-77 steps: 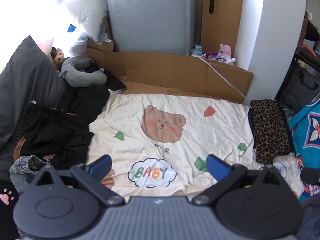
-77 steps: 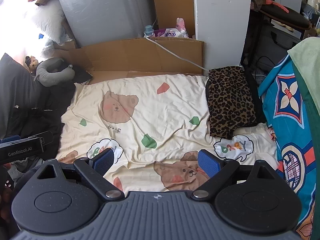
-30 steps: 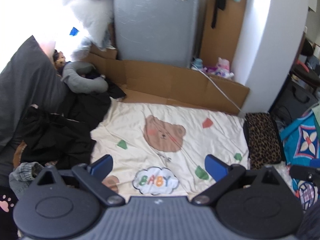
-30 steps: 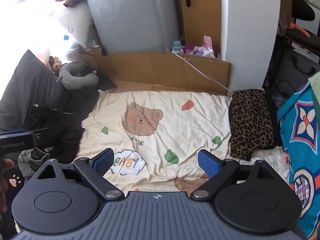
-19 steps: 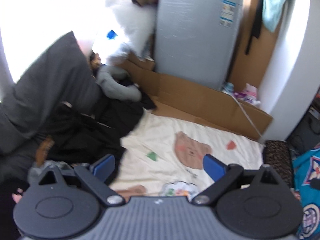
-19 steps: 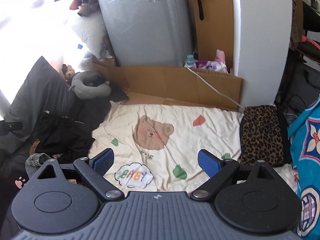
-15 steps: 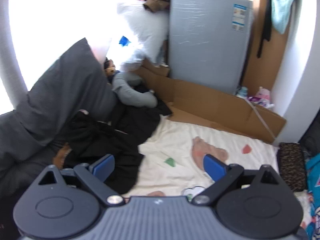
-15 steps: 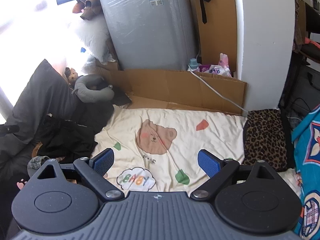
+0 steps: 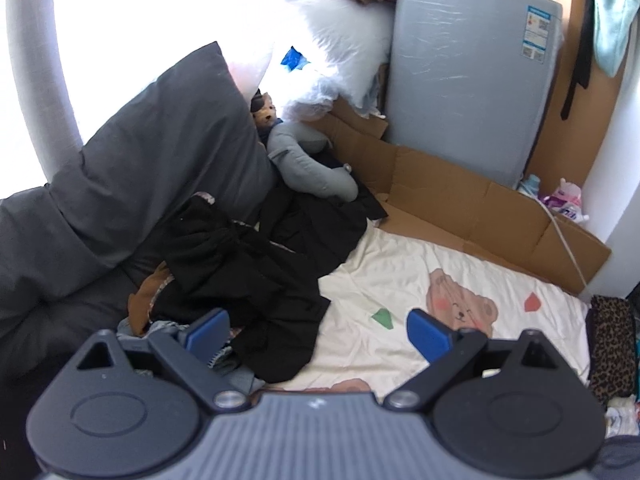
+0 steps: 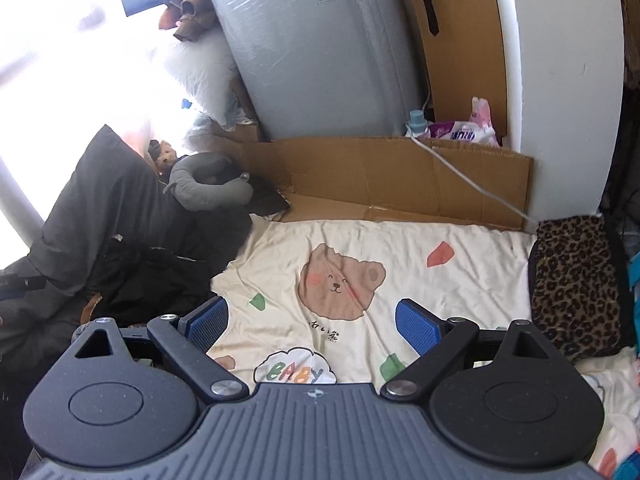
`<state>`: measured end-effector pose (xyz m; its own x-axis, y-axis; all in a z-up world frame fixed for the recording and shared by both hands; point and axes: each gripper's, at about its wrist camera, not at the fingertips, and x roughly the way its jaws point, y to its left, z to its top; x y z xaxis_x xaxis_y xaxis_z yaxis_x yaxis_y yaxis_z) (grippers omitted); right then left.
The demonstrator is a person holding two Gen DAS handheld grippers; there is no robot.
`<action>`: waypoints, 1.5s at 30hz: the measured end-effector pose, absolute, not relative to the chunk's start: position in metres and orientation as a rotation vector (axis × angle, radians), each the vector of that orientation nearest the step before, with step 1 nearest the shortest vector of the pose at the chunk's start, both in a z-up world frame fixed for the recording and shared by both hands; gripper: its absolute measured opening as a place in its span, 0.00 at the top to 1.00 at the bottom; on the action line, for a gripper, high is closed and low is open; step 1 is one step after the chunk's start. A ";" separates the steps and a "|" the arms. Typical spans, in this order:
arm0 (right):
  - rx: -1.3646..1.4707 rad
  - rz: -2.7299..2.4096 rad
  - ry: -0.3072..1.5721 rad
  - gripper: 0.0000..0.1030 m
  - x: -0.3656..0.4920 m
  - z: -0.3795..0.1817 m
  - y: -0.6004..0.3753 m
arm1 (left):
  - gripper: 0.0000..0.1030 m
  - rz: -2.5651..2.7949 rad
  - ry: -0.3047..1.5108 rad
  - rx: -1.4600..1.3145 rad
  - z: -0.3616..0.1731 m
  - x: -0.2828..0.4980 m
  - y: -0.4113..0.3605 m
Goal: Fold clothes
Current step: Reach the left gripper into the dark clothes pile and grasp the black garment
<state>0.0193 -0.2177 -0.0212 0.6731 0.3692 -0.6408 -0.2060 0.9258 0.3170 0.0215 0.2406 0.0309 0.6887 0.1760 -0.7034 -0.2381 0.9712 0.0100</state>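
Observation:
A heap of black clothes (image 9: 256, 276) lies at the left side of a cream bear-print sheet (image 9: 460, 280), with a bit of denim (image 9: 236, 372) under its near edge. My left gripper (image 9: 318, 334) hangs open above the heap's near right edge, holding nothing. In the right wrist view the same black heap (image 10: 160, 276) sits left of the sheet (image 10: 400, 256). My right gripper (image 10: 312, 326) is open over the sheet's middle, empty. A folded leopard-print garment (image 10: 576, 284) rests at the sheet's right end.
Dark grey pillows (image 9: 152, 176) and a grey neck pillow (image 9: 308, 168) crowd the left. Cardboard (image 9: 460, 204) and a grey wrapped appliance (image 9: 468, 88) stand behind. A white cable (image 10: 472, 184) runs over the cardboard. A white wall corner (image 10: 568, 80) is at the right.
Both grippers have swung left and lifted. The left view now faces the black clothes heap and pillows instead of the sheet's middle. Both stay open and empty.

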 end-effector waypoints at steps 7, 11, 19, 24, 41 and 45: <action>0.272 0.221 0.793 0.09 0.032 -0.046 -0.230 | 0.06 0.240 0.812 -0.090 0.005 0.036 0.262; 0.244 0.190 0.808 0.09 0.031 -0.051 -0.233 | 0.07 0.246 0.822 -0.088 -0.013 0.045 0.272; 0.208 0.179 0.849 0.09 0.030 -0.061 -0.231 | 0.12 0.258 0.832 -0.123 -0.040 0.065 0.297; 0.206 0.171 0.877 0.09 0.035 -0.071 -0.235 | 0.12 0.283 0.836 -0.130 -0.060 0.079 0.315; 0.201 0.142 0.876 0.09 0.037 -0.092 -0.250 | 0.12 0.481 0.810 -0.222 -0.134 0.130 0.423; 0.252 0.169 0.844 0.09 0.041 -0.111 -0.251 | 0.12 0.453 0.809 -0.201 -0.145 0.139 0.438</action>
<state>0.0410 -0.2514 -0.1110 0.6539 0.2463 -0.7153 -0.0479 0.9571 0.2858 0.1393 0.4378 -0.1450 0.6015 0.3132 -0.7349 -0.4637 0.8860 -0.0019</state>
